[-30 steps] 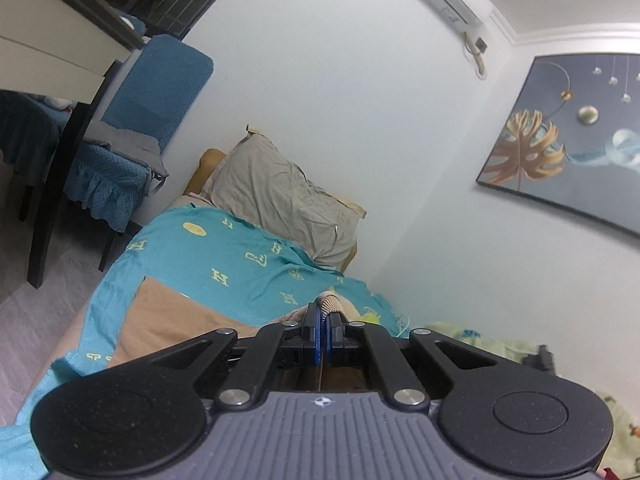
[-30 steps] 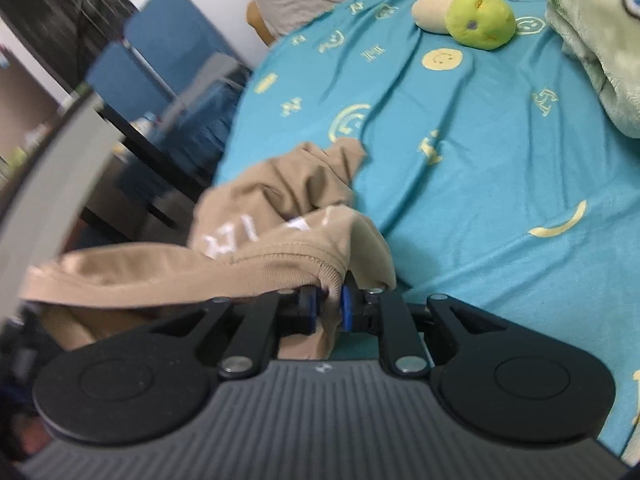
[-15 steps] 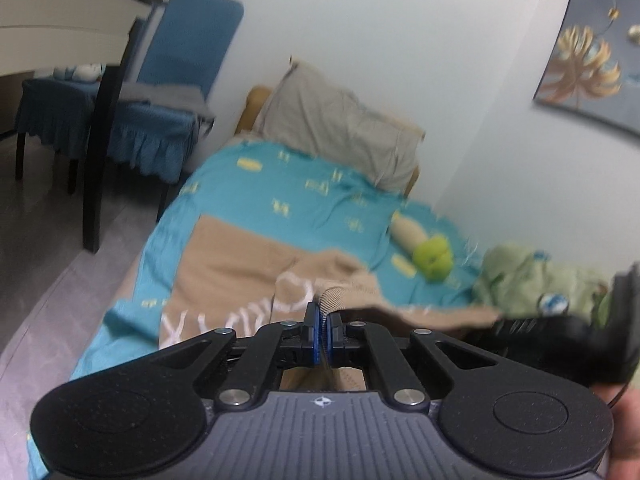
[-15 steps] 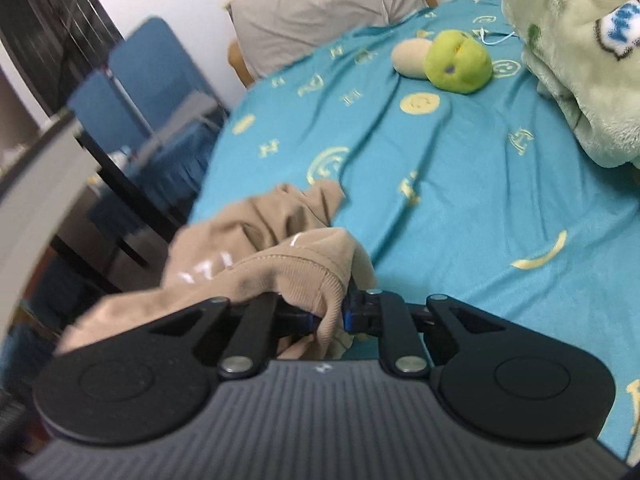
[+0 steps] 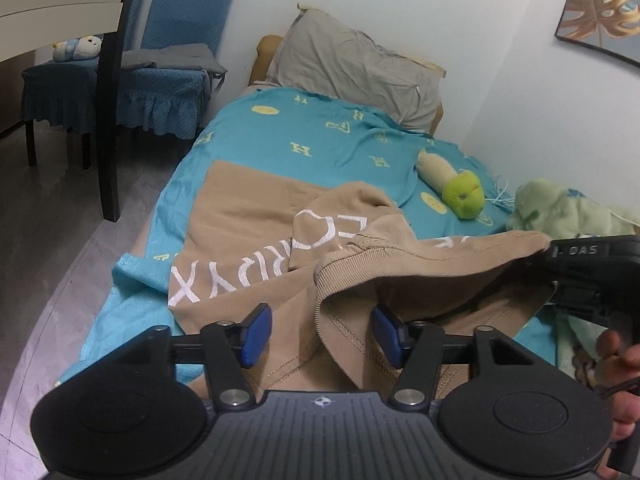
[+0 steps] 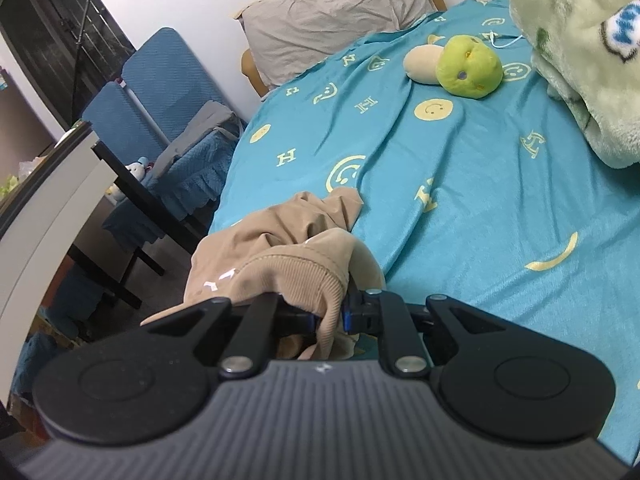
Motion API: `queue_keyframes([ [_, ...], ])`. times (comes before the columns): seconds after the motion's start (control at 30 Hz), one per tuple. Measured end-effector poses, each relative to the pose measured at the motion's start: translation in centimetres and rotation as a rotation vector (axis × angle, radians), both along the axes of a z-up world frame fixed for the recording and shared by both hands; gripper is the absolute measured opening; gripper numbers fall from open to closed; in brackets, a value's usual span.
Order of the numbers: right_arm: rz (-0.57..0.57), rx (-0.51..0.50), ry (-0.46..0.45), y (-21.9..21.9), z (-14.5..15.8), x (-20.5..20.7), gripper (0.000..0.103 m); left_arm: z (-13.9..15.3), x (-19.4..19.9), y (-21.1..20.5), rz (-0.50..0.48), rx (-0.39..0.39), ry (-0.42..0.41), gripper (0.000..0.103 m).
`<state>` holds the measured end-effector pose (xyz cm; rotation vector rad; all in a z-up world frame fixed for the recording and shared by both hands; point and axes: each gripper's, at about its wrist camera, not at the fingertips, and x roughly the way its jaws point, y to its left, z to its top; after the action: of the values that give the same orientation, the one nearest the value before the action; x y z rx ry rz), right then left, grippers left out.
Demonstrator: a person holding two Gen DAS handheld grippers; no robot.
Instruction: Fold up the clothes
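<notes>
The room has plain white walls. On the right wall hangs a framed picture with golden leaves on a grey-blue ground. The floor is grey and a little shiny. A bed stands against the wall, covered with a turquoise sheet that has yellow letters and smiling faces. At its head lies a grey pillow. Beside the bed stands a chair with a blue cover, and a grey cloth lies on its seat. Near the chair is a table with a white top and dark legs. In the right wrist view, a dark window is behind the chairs.
</notes>
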<state>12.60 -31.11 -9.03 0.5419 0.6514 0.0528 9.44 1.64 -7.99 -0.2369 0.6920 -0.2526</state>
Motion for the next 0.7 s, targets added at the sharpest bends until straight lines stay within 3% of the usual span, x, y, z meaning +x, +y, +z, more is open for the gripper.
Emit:
queue_keyframes([
  [0.2,-0.034,-0.036,-0.035,0.2,0.4,-0.6,0.015,0.3,0.2,1.7,0.163,-0.031,-0.042,0.062],
  [0.3,-0.110,-0.098,0.012,0.0,-0.5,-0.3,0.015,0.5,0.3,2.5,0.245,-0.047,-0.064,0.064],
  [0.43,-0.190,-0.065,0.046,-0.7,-1.4,-0.6,0.017,1.2,-0.2,3.5,0.333,-0.063,-0.114,0.065],
  [0.57,-0.250,-0.127,-0.047,0.6,0.8,-1.6,0.017,4.5,-2.3,3.5,0.358,-0.080,-0.254,0.065],
  [0.7,-0.288,-0.229,-0.240,2.5,6.1,-3.5,0.017,10.1,-4.6,3.6,0.388,-0.124,-0.414,0.065],
])
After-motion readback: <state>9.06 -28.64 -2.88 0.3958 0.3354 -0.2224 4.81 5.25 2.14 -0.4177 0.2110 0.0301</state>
